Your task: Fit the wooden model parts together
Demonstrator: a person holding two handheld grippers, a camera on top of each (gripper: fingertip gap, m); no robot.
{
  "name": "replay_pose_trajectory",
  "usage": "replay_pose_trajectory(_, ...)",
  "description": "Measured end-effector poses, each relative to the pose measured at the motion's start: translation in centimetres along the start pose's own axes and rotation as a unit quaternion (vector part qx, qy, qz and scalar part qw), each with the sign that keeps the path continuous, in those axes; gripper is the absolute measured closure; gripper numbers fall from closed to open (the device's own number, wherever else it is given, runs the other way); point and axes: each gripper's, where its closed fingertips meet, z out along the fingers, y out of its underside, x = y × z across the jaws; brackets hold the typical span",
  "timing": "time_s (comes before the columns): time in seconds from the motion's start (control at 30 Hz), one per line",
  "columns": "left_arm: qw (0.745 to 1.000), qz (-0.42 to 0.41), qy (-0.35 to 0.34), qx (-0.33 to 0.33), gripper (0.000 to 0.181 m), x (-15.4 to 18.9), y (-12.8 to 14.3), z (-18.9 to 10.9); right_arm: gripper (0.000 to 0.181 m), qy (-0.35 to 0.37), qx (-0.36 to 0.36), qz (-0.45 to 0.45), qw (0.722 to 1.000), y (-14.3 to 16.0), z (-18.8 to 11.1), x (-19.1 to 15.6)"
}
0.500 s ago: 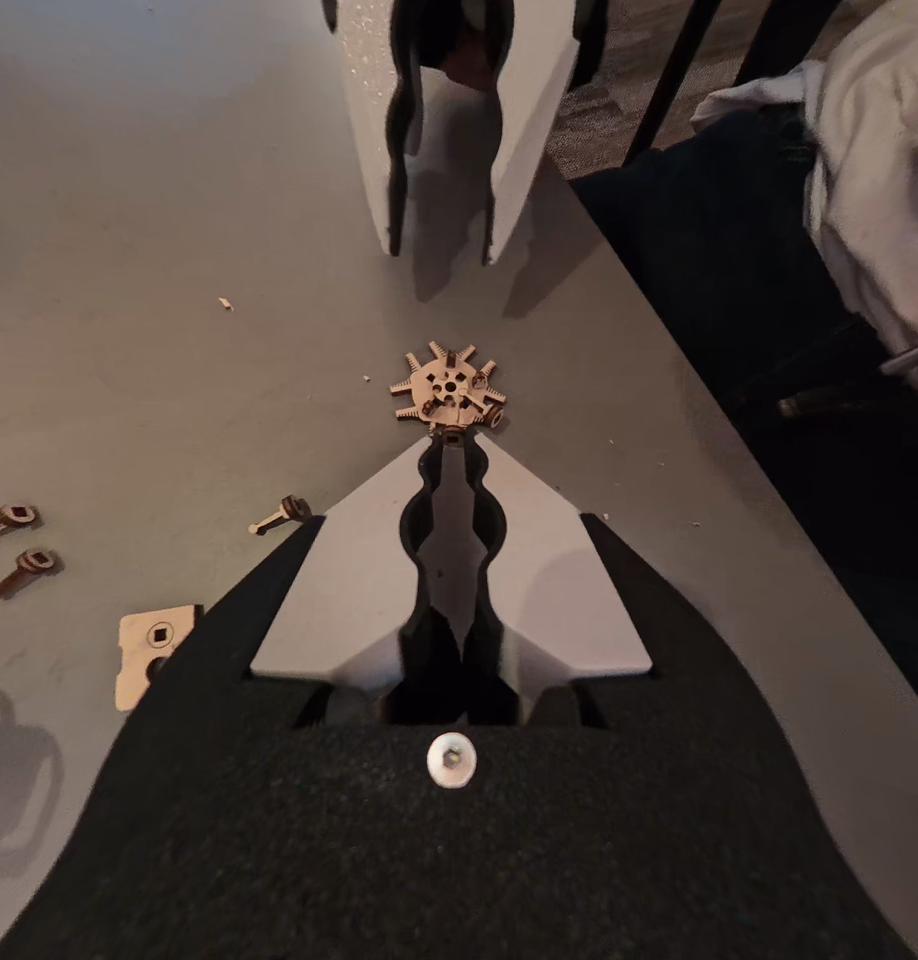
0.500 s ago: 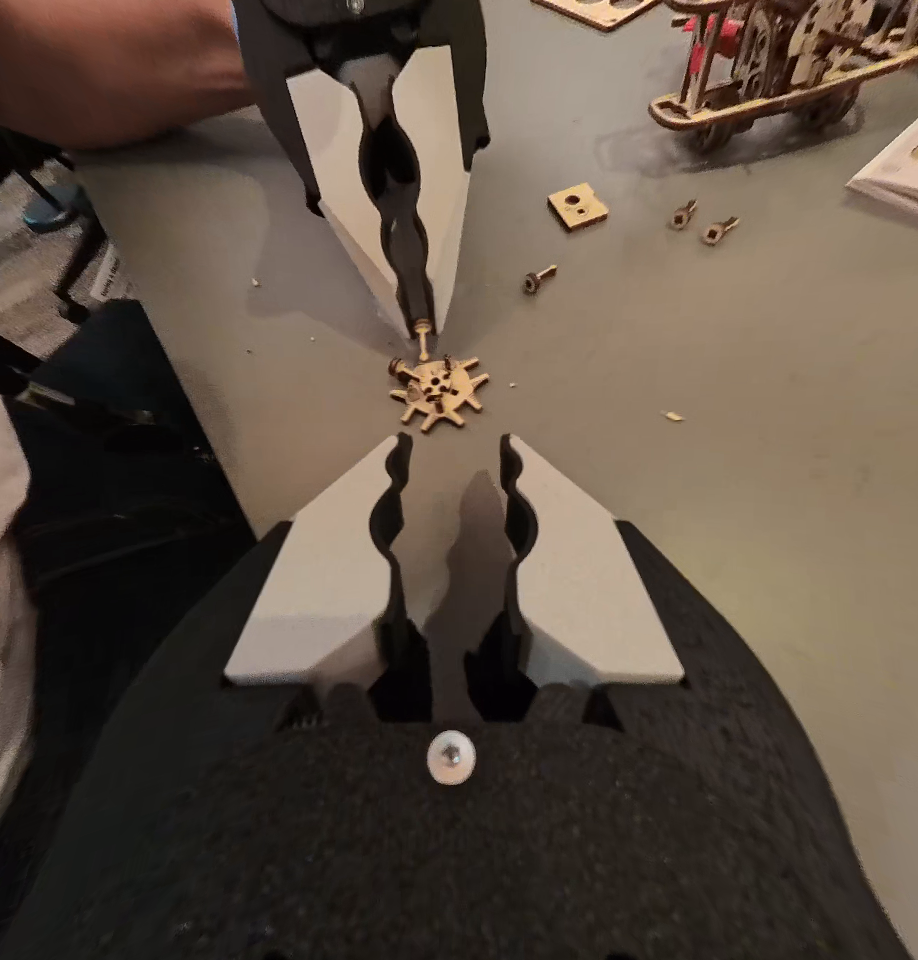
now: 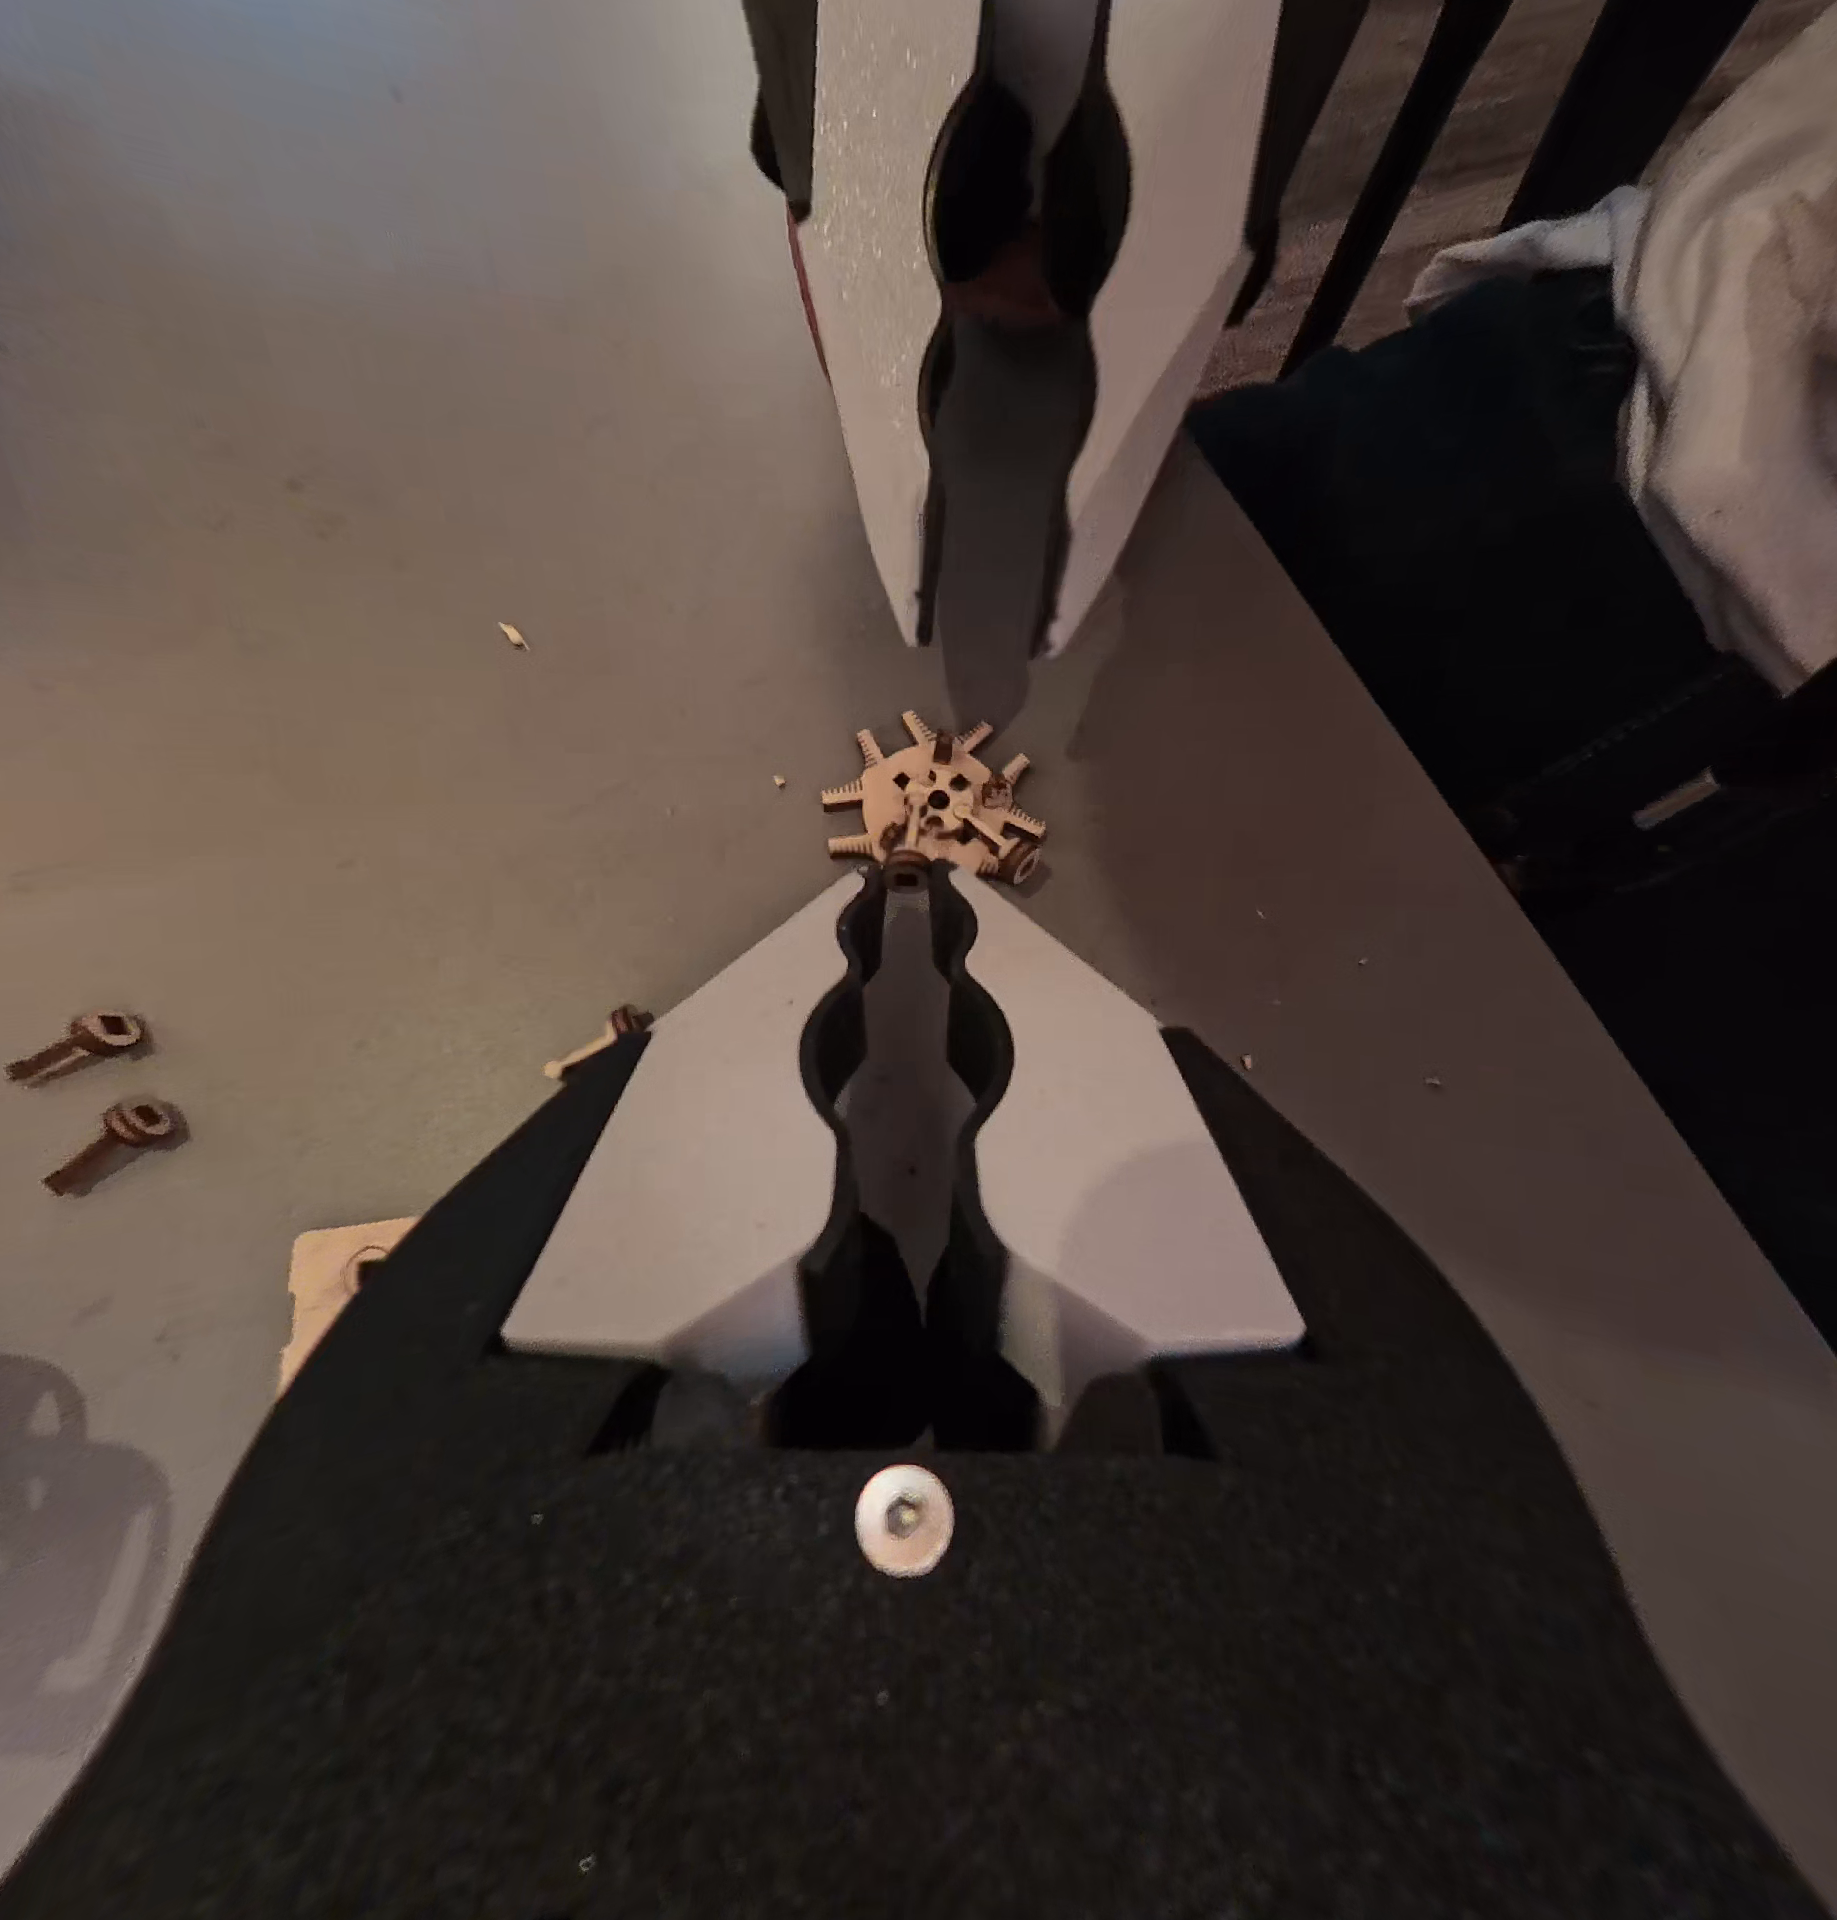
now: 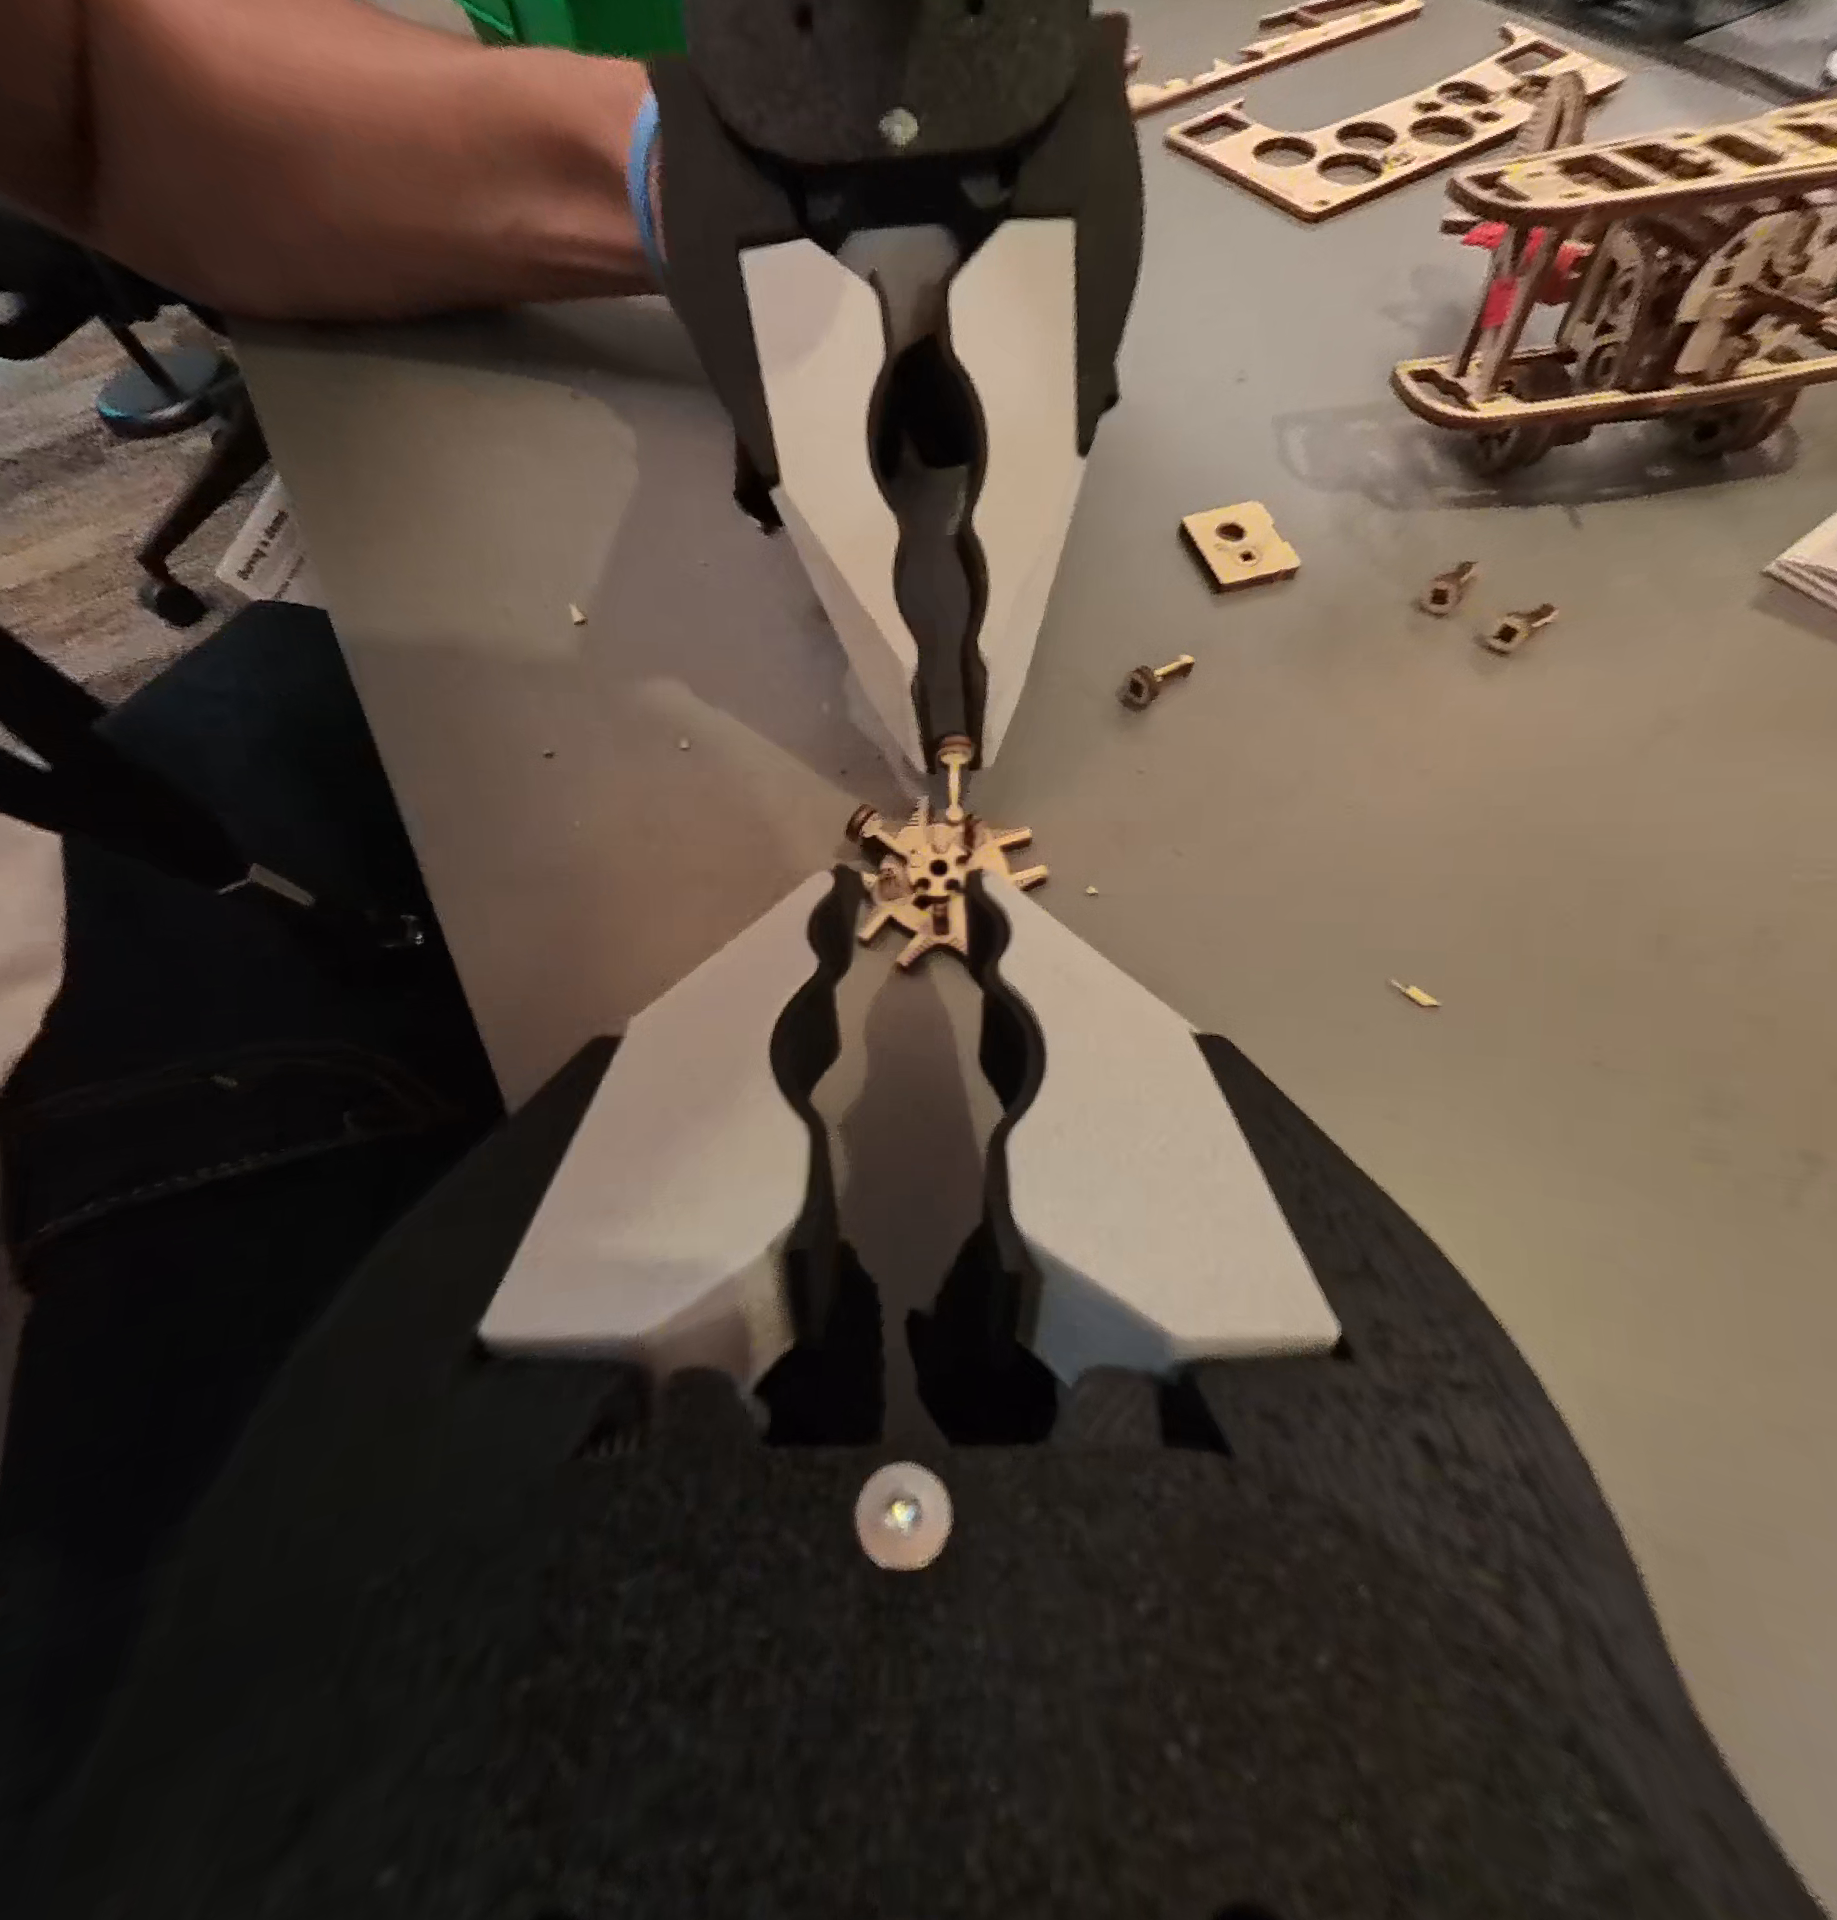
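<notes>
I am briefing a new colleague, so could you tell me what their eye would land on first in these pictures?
Two grippers meet nose to nose over a small spiked wooden hub near the table edge. The left gripper pinches a tiny wooden pin at the hub, while the right gripper stands open around it. At far right stands a wooden biplane model.

My left fingers pinch a small wooden pin [image 4: 955, 771] — tilted down onto the spiked wooden hub [image 3: 935, 800] lying flat on the grey table [image 3: 374, 520].

Grey table [image 4: 1516, 1039] — patterned carpet [image 4: 41, 499] beyond
</notes>
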Motion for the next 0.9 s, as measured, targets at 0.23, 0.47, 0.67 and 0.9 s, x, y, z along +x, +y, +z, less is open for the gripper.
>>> replay_pose_trajectory(0.23, 1.0, 0.012, 0.001, -0.019, 0.176, 0.2, 0.4, 0.4, 0.181, 0.035, -0.012, 0.022, 0.999, 0.2, 0.3, 1.5)
replay_pose_trajectory(0.47, 1.0, 0.011, 0.003, -0.021, 0.175, 0.2, 0.5, 0.5, 0.181, 0.031, -0.047, 0.027, 0.998, 0.6, 2.0, 1.2)
replay_pose_trajectory(0.67, 1.0, 0.011, 0.001, -0.027, 0.175, 0.1, 0.6, 0.7, 0.181, 0.022, -0.027, 0.028, 0.999, -0.2, 2.2, 1.0)
replay_pose_trajectory(0.9, 0.999, 0.011, 0.003, -0.03, 0.175, 0.2, 0.7, 0.7, 0.181, 0.019, -0.054, 0.019, 0.998, 0.4, 2.8, 0.8)
